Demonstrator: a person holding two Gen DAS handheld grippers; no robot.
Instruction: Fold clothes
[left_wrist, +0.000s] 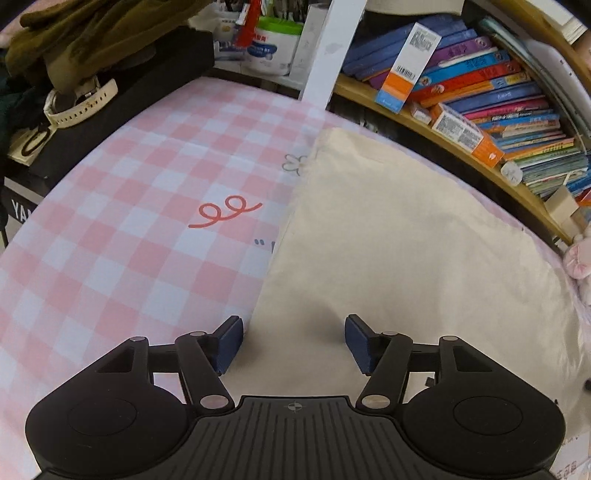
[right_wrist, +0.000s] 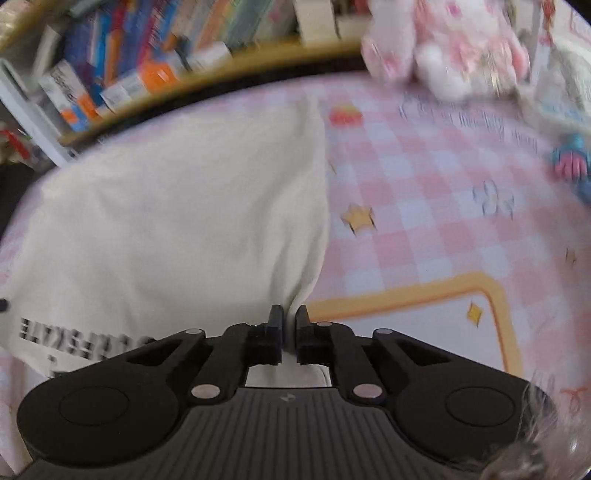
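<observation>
A cream garment (left_wrist: 406, 236) lies flat on a pink-and-white checked sheet (left_wrist: 122, 229). My left gripper (left_wrist: 293, 341) hovers open over the garment's near left edge, nothing between its blue pads. In the right wrist view the same cream garment (right_wrist: 177, 221) carries black lettering (right_wrist: 55, 338) at the lower left. My right gripper (right_wrist: 290, 319) is shut on the garment's right edge, and the cloth bunches up into the jaws. This view is motion-blurred.
A wooden bookshelf (left_wrist: 491, 92) packed with books runs along the far side. A black case (left_wrist: 122, 92) with a white watch (left_wrist: 79, 101) and olive clothing (left_wrist: 92, 33) sits far left. A pink plush toy (right_wrist: 454, 48) and a blue toy (right_wrist: 572, 162) lie on the sheet (right_wrist: 443, 192) at the right.
</observation>
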